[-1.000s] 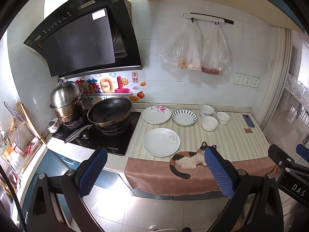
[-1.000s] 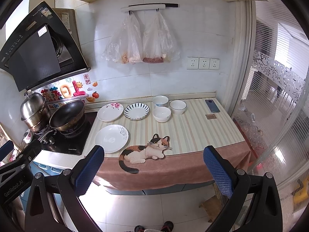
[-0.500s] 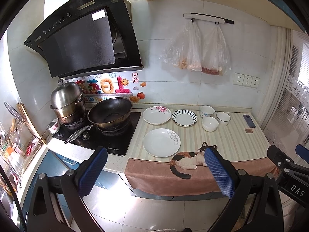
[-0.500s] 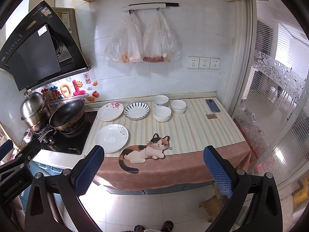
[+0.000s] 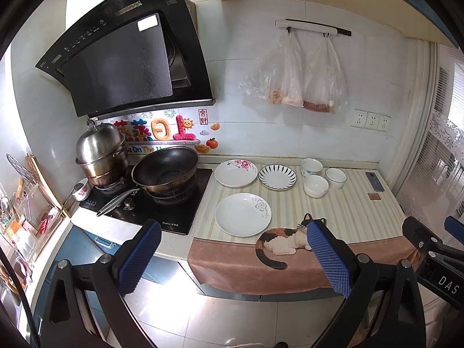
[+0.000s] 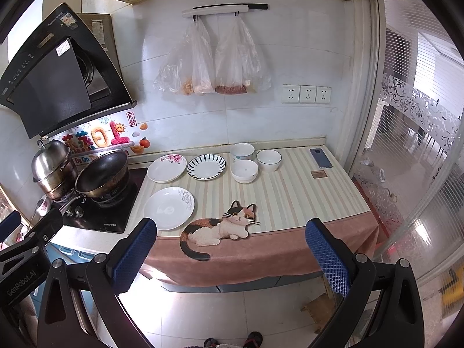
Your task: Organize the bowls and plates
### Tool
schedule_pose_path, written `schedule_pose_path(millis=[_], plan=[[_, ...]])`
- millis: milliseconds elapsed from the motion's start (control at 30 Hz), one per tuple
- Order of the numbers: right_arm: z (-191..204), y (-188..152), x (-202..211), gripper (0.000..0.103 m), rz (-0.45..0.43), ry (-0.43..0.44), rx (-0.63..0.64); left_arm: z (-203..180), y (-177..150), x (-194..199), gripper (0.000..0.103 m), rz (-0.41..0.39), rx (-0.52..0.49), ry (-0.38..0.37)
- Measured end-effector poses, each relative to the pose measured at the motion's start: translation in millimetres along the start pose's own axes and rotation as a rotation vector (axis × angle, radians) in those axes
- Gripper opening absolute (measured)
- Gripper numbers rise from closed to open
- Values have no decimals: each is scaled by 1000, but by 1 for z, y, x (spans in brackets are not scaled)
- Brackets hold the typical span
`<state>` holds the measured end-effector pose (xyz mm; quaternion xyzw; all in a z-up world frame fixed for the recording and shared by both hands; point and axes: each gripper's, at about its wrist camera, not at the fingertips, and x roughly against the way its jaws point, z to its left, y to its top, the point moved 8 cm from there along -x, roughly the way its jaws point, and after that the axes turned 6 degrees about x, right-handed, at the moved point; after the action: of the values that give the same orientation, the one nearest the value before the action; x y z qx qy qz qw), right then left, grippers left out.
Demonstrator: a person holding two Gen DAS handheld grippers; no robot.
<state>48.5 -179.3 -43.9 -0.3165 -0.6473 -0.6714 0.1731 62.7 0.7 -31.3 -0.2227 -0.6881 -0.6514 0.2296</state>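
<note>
Three plates lie on the striped counter mat (image 5: 342,203): a white plate with a grey flower (image 5: 243,214) (image 6: 169,208) at the front, a pink-flowered plate (image 5: 235,172) (image 6: 166,168) and a blue-striped plate (image 5: 277,177) (image 6: 206,167) behind it. Three white bowls (image 5: 316,185) (image 6: 244,170) cluster to their right. My left gripper (image 5: 232,258) and right gripper (image 6: 232,253) are both open and empty, held off the counter's front edge, well short of the dishes.
A black wok (image 5: 165,169) and a steel pot (image 5: 101,153) sit on the stove at left. A phone (image 6: 320,158) and a small card (image 6: 318,174) lie at the counter's right. Plastic bags (image 6: 211,66) hang on the wall. A glass partition (image 6: 420,145) stands at right.
Almost nothing differs; both views have shifted very slightly, and both grippers stay open.
</note>
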Motion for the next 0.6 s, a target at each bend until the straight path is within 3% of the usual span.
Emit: schedule_pose_path(millis=[600], plan=[[0,-1,-8,103,1,4,-1,0,3,1,103,-1,-2,1]])
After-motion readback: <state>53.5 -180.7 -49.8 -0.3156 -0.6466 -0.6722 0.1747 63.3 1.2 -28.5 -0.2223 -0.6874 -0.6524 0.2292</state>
